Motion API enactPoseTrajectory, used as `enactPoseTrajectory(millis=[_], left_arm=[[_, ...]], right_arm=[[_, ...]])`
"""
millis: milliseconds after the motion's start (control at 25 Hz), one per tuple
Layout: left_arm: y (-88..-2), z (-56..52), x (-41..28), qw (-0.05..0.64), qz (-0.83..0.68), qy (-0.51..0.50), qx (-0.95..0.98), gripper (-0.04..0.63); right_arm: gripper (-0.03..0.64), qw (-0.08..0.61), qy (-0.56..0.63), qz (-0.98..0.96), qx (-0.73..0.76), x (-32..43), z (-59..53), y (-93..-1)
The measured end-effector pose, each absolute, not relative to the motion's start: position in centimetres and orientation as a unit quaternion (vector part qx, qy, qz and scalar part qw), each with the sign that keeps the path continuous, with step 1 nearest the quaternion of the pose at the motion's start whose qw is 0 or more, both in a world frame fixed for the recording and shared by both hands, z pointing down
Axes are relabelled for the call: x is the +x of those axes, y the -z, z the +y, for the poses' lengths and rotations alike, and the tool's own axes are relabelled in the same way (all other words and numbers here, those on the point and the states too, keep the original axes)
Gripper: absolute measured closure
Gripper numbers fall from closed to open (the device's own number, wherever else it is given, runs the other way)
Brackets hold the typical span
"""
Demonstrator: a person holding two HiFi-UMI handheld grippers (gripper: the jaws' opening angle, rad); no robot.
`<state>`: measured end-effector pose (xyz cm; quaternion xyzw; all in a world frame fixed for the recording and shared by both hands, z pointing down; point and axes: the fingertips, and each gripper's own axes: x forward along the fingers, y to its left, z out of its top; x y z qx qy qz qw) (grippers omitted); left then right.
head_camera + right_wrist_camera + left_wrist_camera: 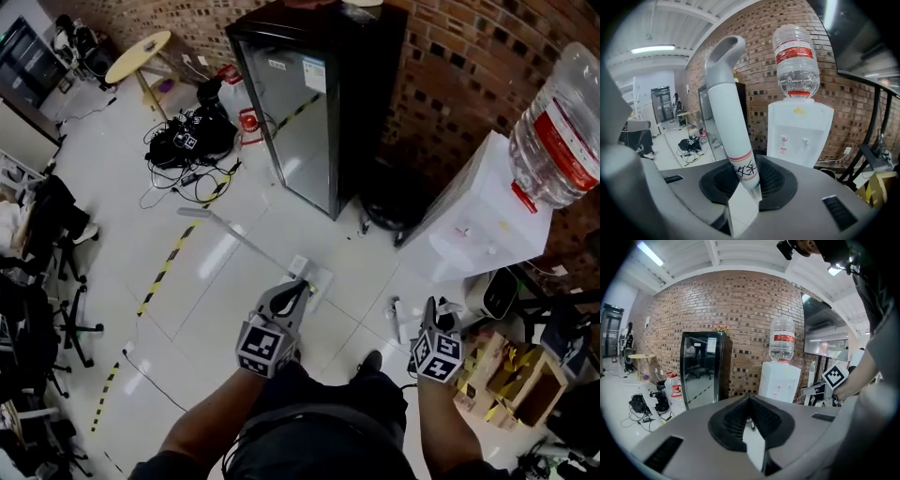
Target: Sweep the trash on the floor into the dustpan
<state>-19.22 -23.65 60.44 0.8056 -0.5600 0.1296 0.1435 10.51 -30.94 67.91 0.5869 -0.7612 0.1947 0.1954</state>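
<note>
Handle of a sweeping tool (729, 122), white with a grey loop at its far end, is clamped in the right gripper (749, 185). The jaws press on its lower part, just under two red bands and some black writing. Its long axis runs nearly straight out of the jaws, with the loop end tipped slightly left in the right gripper view. Its working end is hidden below the jaws, so I cannot tell broom from dustpan.

The left gripper (750, 404) has its jaws drawn together at the tips with nothing between them, only a sliver of white floor showing through.

In the head view the left gripper (292, 295) points forward and down over the tiled floor (234, 309), and the right gripper (431, 319) is off to its right. Just ahead of the left jaw tips lies a flat white piece (317, 281). A long thin pole (239, 239) runs from it along the floor, slanting up-left. Whether the jaws touch that piece is unclear.

Farther out stand a black glass-door fridge (319, 103) and a white water dispenser (487, 220) with its bottle (562, 131), both against a brick wall (450, 75). Yellow-black tape (164, 272) crosses the tiles.
</note>
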Motion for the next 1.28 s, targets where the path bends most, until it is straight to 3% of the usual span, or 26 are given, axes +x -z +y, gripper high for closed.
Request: enactPoseTrajectory(millis=[760, 1280], left_arm=[[-62.0, -24.5, -36.0, 0.162, -0.486, -0.105, 0.852, 0.588], [-61.2, -23.5, -42.4, 0.158, -0.506, -0.093, 0.843, 0.586]], right_arm=[[0.517, 0.192, -0.257, -0.678, 0.661, -8.5, -32.0, -68.6], [0.511, 0.102, -0.356, -0.629, 0.683, -19.1, -34.7, -67.5]])
